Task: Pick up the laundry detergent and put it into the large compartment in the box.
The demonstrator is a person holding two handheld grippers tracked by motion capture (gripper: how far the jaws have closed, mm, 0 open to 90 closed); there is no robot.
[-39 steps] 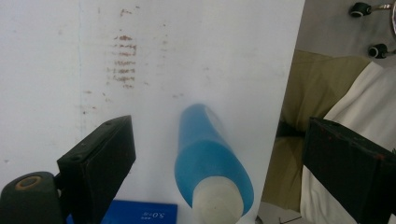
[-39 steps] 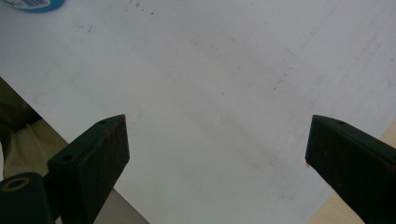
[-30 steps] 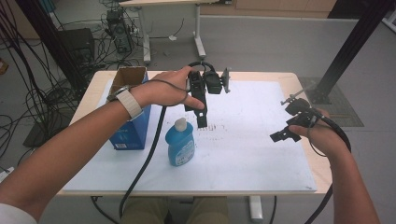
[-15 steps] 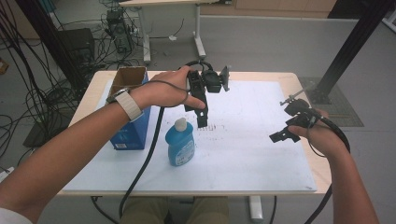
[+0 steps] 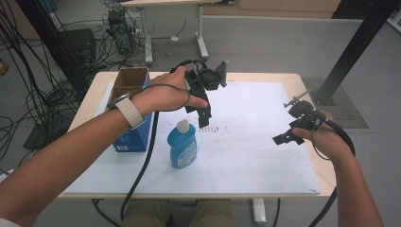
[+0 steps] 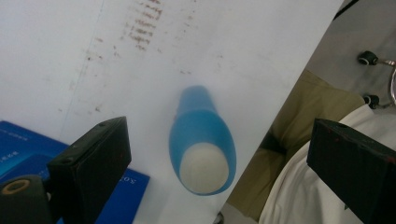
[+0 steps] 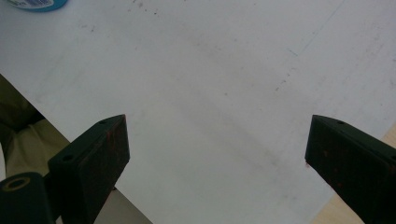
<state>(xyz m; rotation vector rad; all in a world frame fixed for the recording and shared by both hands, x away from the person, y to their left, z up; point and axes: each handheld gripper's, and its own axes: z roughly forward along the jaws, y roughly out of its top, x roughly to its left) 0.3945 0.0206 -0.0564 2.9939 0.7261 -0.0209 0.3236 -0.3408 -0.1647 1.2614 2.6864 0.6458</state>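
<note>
white mat (image 5: 255,156), bottle (image 5: 182,143) mid-left

The left hand (image 5: 165,97) sits a little lower and nearer the person's side of the table (image 5: 246,80) than a second ago, and the left gripper (image 5: 204,120) it carries has come with it. The jaws now hang just above and slightly beyond the white cap of the blue bottle (image 5: 182,144); earlier they stood further toward the far edge. In the left gripper view the bottle (image 6: 204,140) lies between the two wide-apart jaws, seen from above. The right gripper (image 5: 283,138), near the right edge, has barely shifted, if at all; any difference is too small to tell.
</note>
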